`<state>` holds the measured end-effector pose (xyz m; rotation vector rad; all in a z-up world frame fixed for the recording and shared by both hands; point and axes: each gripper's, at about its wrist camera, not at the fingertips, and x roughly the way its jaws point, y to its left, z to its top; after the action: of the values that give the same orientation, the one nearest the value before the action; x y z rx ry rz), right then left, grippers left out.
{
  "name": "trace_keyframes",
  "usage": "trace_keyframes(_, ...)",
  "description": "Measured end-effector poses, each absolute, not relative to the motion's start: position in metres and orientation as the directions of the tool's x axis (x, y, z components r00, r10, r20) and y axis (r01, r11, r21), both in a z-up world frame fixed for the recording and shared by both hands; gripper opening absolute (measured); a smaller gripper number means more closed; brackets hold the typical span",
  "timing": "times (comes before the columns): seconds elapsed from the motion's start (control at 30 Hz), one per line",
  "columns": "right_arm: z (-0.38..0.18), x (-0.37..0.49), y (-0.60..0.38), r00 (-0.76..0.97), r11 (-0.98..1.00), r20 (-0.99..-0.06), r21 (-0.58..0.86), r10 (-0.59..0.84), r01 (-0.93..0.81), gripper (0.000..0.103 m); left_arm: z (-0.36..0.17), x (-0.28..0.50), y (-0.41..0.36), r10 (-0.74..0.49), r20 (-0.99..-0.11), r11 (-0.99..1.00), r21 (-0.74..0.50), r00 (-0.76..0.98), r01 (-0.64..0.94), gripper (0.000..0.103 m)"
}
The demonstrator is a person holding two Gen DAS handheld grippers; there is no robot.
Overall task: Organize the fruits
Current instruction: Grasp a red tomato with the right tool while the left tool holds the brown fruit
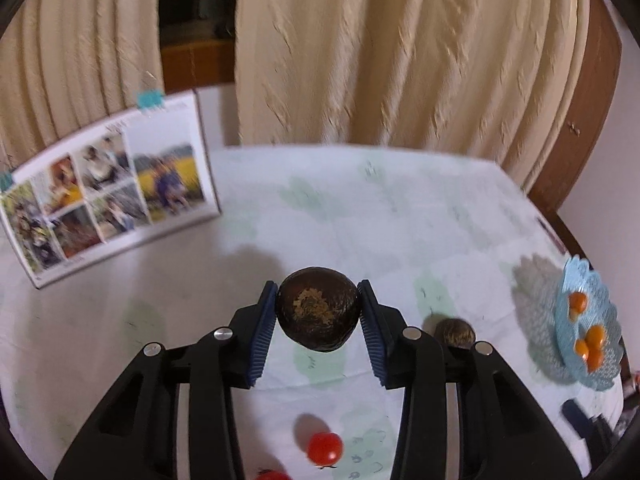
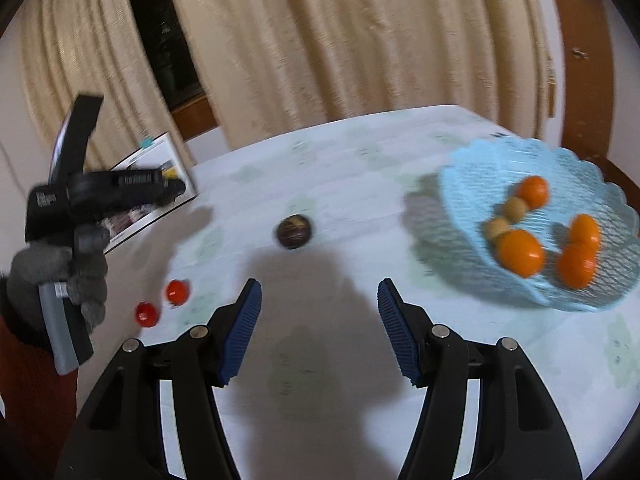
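Observation:
My left gripper (image 1: 318,300) is shut on a dark brown round fruit (image 1: 316,314) and holds it above the table. A second dark brown fruit (image 1: 454,333) lies on the cloth to its right; it also shows in the right wrist view (image 2: 294,231). Two red cherry tomatoes (image 1: 325,448) lie below the left gripper, and show in the right wrist view (image 2: 177,292). The light blue mesh basket (image 2: 472,184) holds several oranges (image 2: 520,253) and two small tan fruits (image 2: 514,208). My right gripper (image 2: 320,296) is open and empty, low over the table.
A photo calendar (image 1: 108,188) stands at the table's back left. Cream curtains (image 1: 380,48) hang behind the table. The table edge and a wooden frame (image 1: 576,160) run along the right. The gloved hand with the left gripper (image 2: 80,216) is at the left of the right wrist view.

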<state>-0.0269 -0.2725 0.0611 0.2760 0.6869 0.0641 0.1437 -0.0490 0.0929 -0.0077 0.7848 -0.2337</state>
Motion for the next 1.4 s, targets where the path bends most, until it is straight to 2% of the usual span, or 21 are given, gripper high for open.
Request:
trace_keyframes(0.47,0.045,0.037,-0.164,0.617,0.931,-0.697,0.279,0.365,-0.235,0.062,0.13,0.128,-0.023,-0.228,-0.622,0.974,-0.136,0.749,0.183,0.041)
trace_keyframes(0.97,0.023,0.073,-0.125,0.539,0.923,-0.752,0.267,0.379,-0.276,0.027,0.134,0.129,-0.016,-0.227,-0.616,0.974,-0.16,0.754,0.163,0.041)
trace_keyframes(1.4,0.042,0.054,-0.155,0.61,0.937,-0.711,0.271,0.349,-0.219,0.026,0.133,0.127,-0.021,-0.239,-0.616,0.971,-0.162,0.75,0.176,0.041)
